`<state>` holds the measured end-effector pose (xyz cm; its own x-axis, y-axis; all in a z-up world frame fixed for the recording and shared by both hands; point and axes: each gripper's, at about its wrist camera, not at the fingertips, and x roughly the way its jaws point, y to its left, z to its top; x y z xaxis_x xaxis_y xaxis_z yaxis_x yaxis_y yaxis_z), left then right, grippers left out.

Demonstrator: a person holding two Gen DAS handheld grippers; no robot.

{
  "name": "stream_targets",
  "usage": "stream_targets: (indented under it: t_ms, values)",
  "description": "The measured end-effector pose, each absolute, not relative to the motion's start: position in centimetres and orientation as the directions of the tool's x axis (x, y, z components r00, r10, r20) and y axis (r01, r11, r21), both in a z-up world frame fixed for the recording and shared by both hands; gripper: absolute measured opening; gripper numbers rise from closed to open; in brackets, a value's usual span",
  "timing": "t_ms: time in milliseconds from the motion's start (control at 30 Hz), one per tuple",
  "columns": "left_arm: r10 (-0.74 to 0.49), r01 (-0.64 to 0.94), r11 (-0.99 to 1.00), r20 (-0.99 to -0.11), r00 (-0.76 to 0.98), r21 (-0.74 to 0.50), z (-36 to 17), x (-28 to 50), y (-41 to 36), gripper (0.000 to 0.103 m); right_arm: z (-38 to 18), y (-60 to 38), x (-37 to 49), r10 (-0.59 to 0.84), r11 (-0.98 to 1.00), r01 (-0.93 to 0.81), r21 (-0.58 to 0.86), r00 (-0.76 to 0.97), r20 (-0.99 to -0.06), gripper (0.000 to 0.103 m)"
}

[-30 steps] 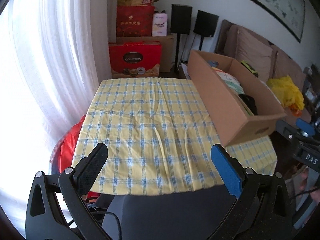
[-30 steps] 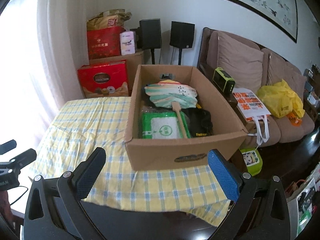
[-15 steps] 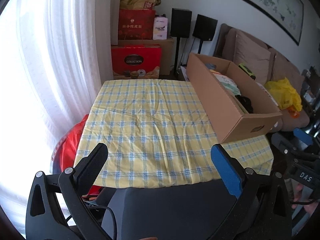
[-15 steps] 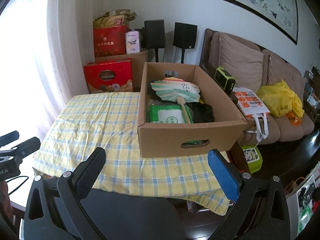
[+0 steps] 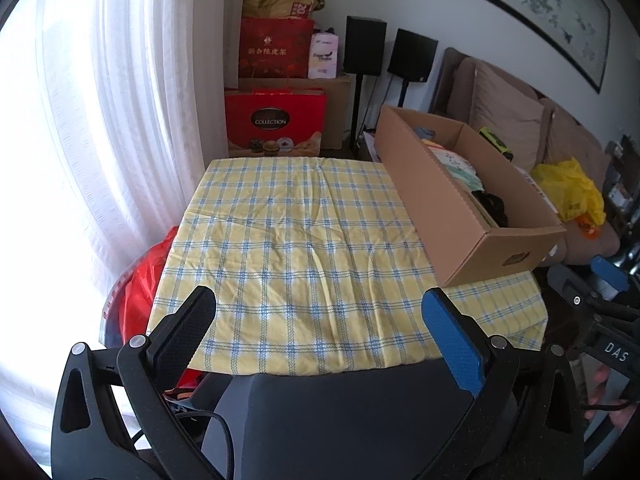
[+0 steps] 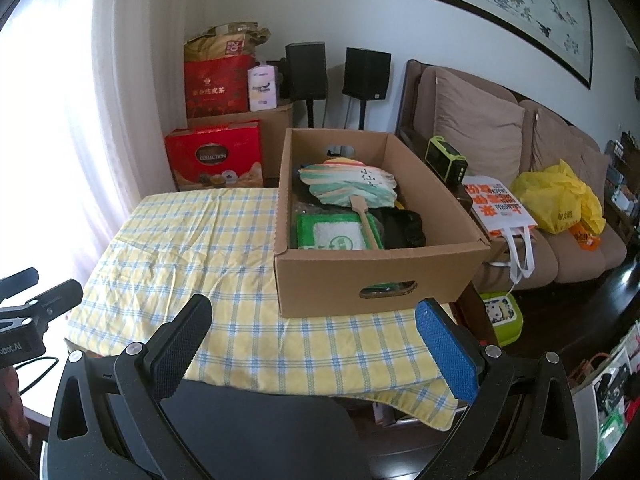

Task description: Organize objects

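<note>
Distance was what changed: over the last second I had drawn both tongs back from the table, so the cloth's [image 5: 304, 248] near hem and a dark chair back [image 6: 256, 432] came into both views and the box [image 6: 372, 276] looked smaller; nothing on the table itself had shifted. I judged that this settled little for the task, since a bare cloth with every loose thing in the box would fit a sort-out just finished as well as one where the box was yet to be emptied. From the left, the left tongs [image 5: 320, 320] stood wide open with nothing between the jaws, hanging off the near edge over the bare cloth. Right of them sat the one box, on the table's right side, open-topped. In it I counted one paper fan [image 6: 348, 188] lying on top, one green-and-white packet [image 6: 332, 236] under its handle, and one black thing [image 6: 404, 228] to the right, which I could not name; more lay beneath, hidden. The right tongs [image 6: 312, 336] were equally wide open and empty, aimed at the box's near wall. Past the box I counted one green device [image 6: 446, 160], one white-and-orange bag [image 6: 500, 208] and one yellow bag [image 6: 556, 196] on the sofa.
</note>
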<state>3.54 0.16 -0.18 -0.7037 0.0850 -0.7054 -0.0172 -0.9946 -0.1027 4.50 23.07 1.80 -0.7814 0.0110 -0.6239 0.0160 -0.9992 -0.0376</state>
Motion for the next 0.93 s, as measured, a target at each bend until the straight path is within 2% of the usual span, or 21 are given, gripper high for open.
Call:
stream_targets:
  t_ms: [933]
  values:
    - [0.066,-0.011,-0.996,-0.696,-0.715,-0.084,0.16,3.73,0.31,0.103,2.22,22.58,4.70,0.007,-1.000,0.012,-0.027,-0.784,-0.621,0.103]
